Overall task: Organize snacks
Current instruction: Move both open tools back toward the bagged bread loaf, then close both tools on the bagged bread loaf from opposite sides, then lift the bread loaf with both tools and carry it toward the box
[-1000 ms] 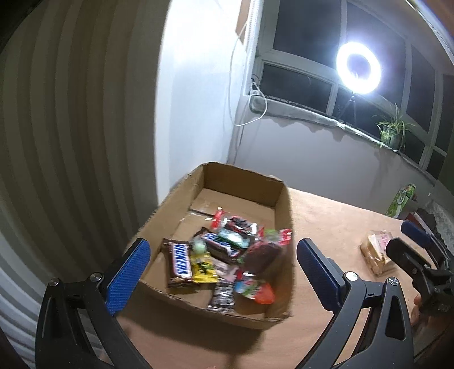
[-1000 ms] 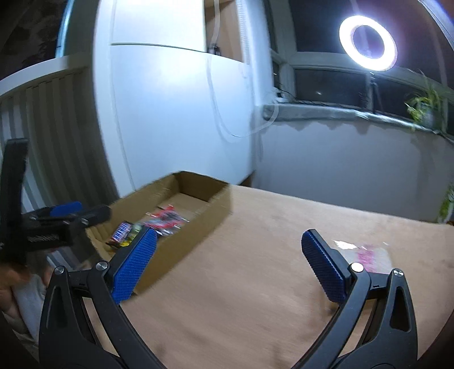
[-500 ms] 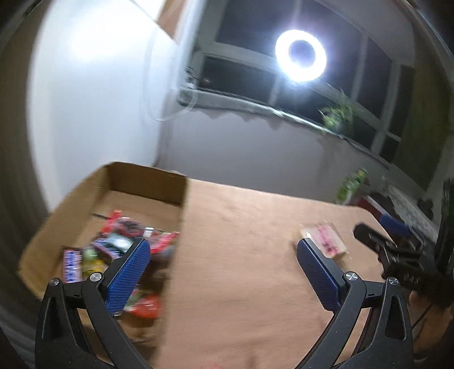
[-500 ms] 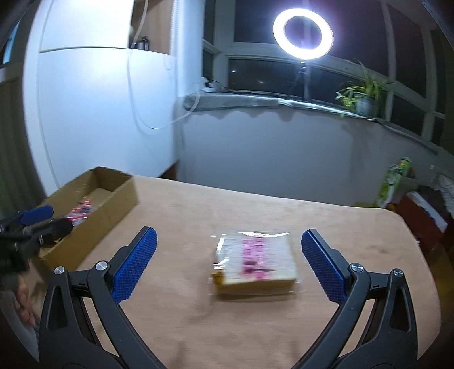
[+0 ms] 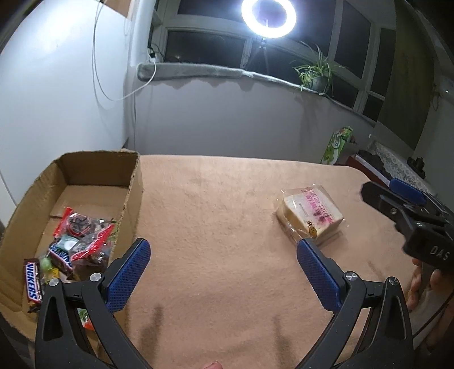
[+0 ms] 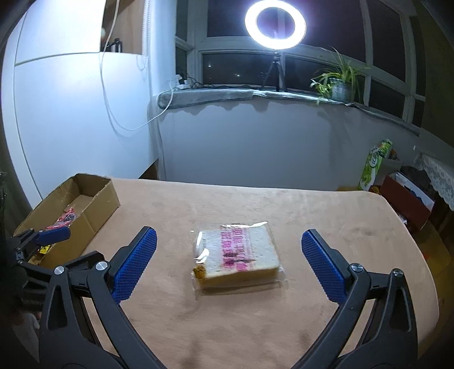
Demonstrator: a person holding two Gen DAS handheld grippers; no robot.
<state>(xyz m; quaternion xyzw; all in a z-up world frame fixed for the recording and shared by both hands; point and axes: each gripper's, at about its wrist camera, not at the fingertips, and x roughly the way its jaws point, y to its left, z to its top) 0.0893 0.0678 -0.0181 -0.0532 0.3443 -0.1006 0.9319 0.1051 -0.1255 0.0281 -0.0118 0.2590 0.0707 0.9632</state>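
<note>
A wrapped sandwich (image 6: 237, 257) with a pink label lies alone on the tan table; it also shows in the left wrist view (image 5: 310, 214). My right gripper (image 6: 227, 262) is open, its blue pads on either side of the sandwich, just short of it. My left gripper (image 5: 224, 271) is open and empty over bare tabletop, right of the cardboard box (image 5: 133, 187). The box (image 6: 99, 198) holds several snacks, among them a Snickers bar (image 5: 31, 281) and red-wrapped packs (image 5: 85, 230).
The tan table (image 5: 227, 198) ends at a rounded right edge (image 6: 411, 232). Beyond it stand a green carton (image 6: 376, 163) and a red box (image 6: 408, 198). A white wall, a window sill with a plant (image 6: 337, 82) and a ring light (image 6: 275, 24) lie behind.
Both grippers have swung right, away from the box. The right gripper now faces the sandwich and has come closer to it. Both stay open.
</note>
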